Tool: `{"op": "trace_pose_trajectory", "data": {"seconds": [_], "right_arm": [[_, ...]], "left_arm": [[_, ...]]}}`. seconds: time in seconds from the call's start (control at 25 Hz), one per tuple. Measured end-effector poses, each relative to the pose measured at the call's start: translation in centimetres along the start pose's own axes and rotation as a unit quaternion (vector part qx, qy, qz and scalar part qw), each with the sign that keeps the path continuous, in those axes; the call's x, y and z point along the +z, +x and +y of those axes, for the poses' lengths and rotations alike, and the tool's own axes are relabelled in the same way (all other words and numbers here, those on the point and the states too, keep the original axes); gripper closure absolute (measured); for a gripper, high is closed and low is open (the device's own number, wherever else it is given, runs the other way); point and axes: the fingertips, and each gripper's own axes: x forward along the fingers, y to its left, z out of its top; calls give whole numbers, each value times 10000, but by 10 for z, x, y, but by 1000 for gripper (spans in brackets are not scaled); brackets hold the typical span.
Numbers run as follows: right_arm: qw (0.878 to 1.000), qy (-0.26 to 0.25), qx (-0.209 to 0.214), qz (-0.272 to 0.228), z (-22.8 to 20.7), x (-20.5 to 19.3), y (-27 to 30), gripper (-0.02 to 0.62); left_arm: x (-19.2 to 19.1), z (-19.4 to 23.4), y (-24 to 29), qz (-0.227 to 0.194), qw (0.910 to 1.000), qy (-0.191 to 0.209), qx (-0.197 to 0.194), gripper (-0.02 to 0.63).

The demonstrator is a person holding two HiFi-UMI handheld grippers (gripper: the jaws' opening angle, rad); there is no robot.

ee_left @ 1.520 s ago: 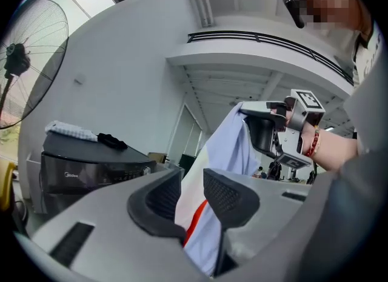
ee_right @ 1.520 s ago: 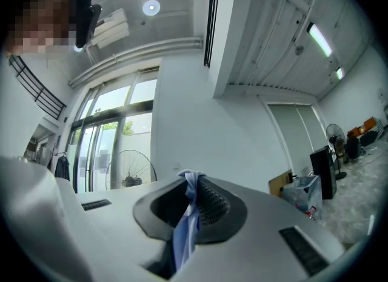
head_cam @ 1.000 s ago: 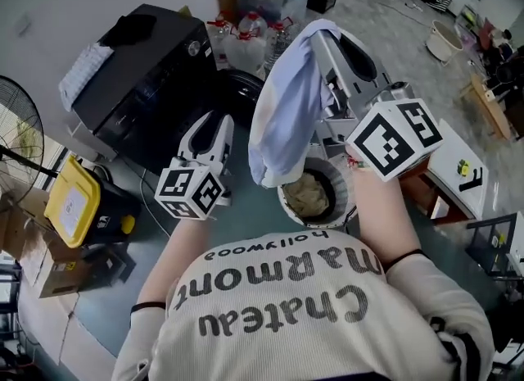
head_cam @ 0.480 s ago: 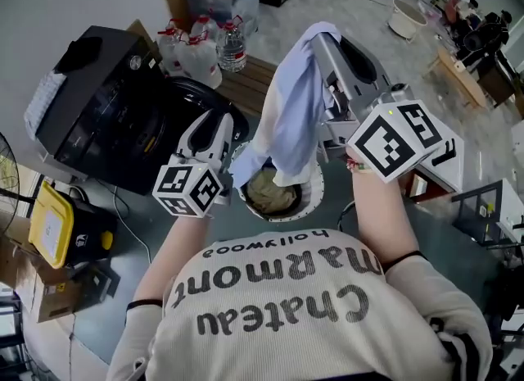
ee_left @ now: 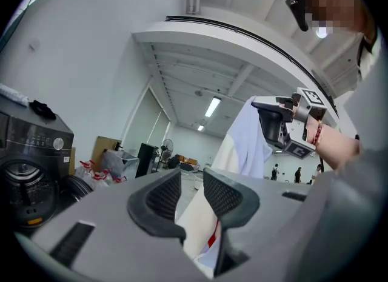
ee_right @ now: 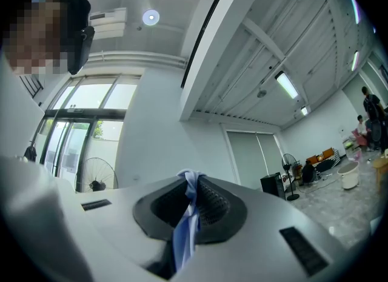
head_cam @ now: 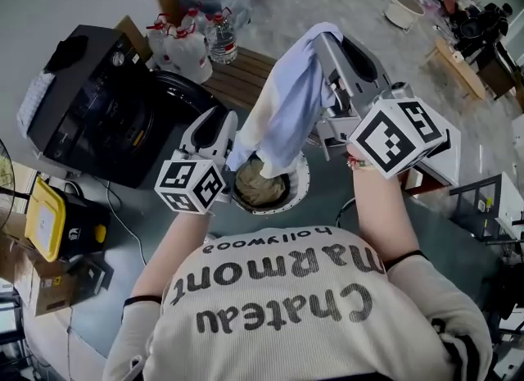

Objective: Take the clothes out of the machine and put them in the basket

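Fingers of the right gripper (head_cam: 326, 37) pinched a soft, pale blue shirt (head_cam: 286, 109) hanging in limp folds; those of the left gripper (head_cam: 219, 117) stood apart beside its hem.

Basket (head_cam: 296, 197) rim partly behind shirt (head_cam: 286, 109)

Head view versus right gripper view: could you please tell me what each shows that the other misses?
Only the head view: the basket of clothes below, the washing machine and the left gripper. Only the right gripper view: the ceiling with a round light. Both: the right gripper shut on the pale blue garment.
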Motion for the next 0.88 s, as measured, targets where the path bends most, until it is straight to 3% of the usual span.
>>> {"op": "trace_pose_trajectory", "data": {"seconds": [0.16,0.48,0.88], "right_arm": [[10000,48,-4,62,-12,-9,-7,557],[9988,175,-465,-49,-51,-16,-30,557],[9930,225,-1148,148,-71,-46,-10,557]], "left_arm": [[-4,-1,3,-8,9999,-64,117,499],[-19,-4,7,196,9997,-81,125,499],[-22,28,43,525,9977,-144,-403,499]]}}
